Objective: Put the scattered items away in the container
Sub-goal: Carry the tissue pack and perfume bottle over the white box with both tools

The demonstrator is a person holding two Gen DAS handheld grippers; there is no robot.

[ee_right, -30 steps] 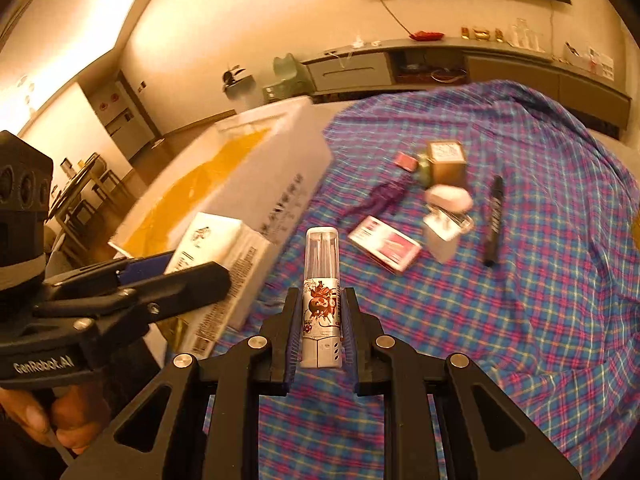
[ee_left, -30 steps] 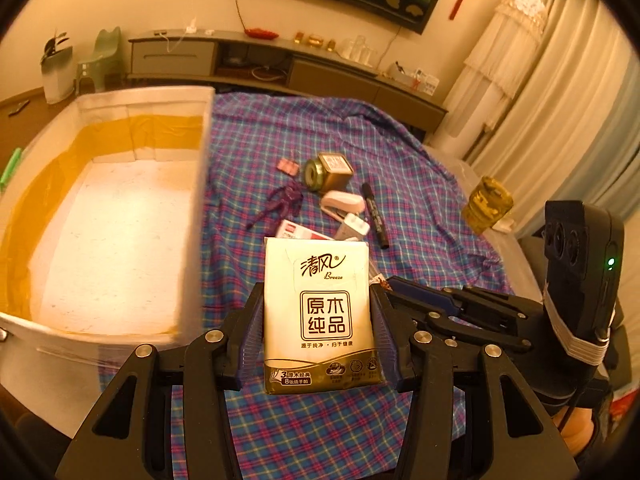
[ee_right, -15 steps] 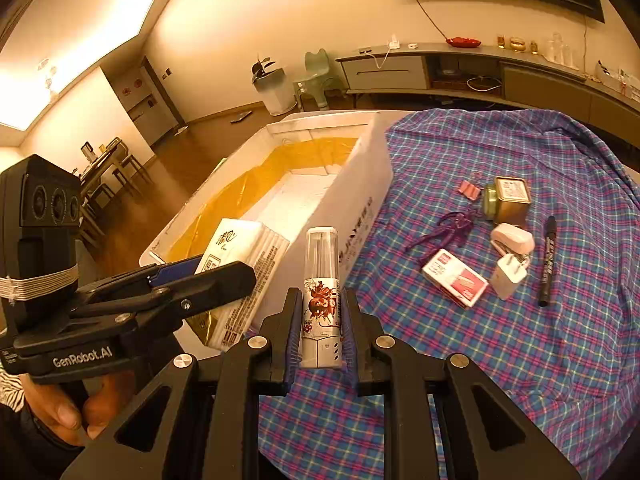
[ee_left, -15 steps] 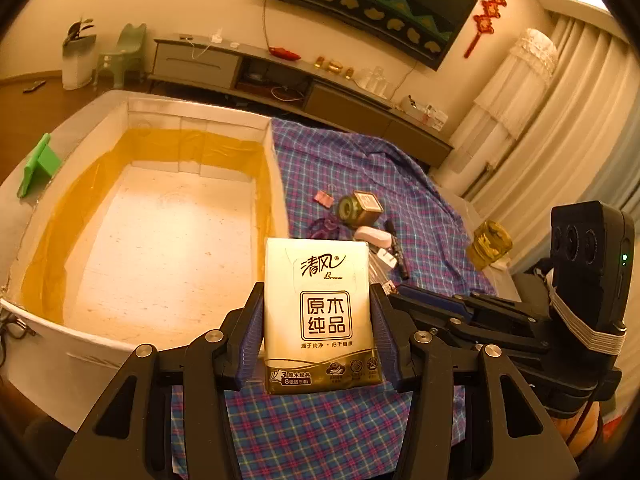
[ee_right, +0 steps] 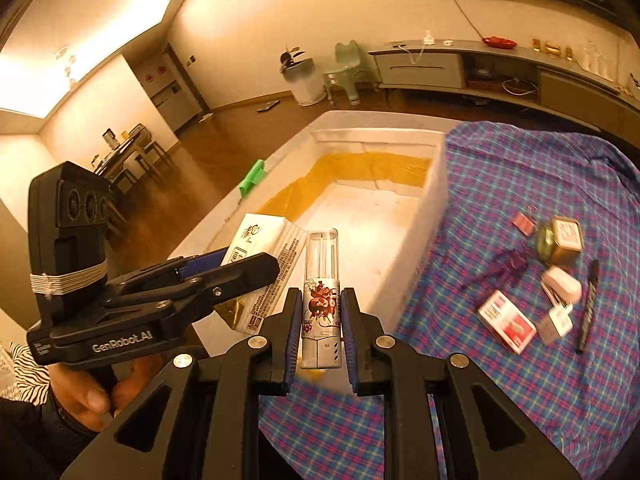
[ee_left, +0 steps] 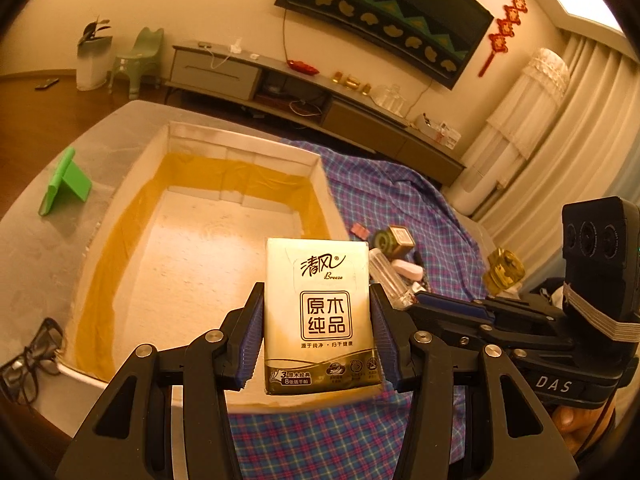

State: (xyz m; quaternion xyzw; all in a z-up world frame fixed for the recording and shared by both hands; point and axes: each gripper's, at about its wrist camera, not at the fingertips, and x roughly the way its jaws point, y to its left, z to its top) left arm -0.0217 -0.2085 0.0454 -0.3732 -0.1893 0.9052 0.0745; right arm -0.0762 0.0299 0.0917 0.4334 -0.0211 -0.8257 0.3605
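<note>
My left gripper (ee_left: pixel 318 332) is shut on a pack of tissues (ee_left: pixel 320 312) and holds it upright over the near end of the white box (ee_left: pixel 120 184) with yellow tape inside. My right gripper (ee_right: pixel 320 320) is shut on a clear-capped tube with a red picture (ee_right: pixel 321 280), held above the box's near right corner (ee_right: pixel 436 200). The left gripper with the tissue pack (ee_right: pixel 260 264) shows at the left of the right wrist view. The right gripper (ee_left: pixel 452 308) shows at the right of the left wrist view.
On the plaid cloth (ee_right: pixel 520 380) lie a red-and-white small box (ee_right: pixel 506 320), a black marker (ee_right: pixel 588 304), a white charger (ee_right: pixel 560 288), a gold tin (ee_right: pixel 564 238), a purple clip (ee_right: pixel 504 266) and a pink eraser (ee_right: pixel 524 222). A green stand (ee_left: pixel 64 188) and glasses (ee_left: pixel 32 360) lie left of the box.
Both grippers have risen and moved left from over the cloth to over the box's near end, each still holding its item.
</note>
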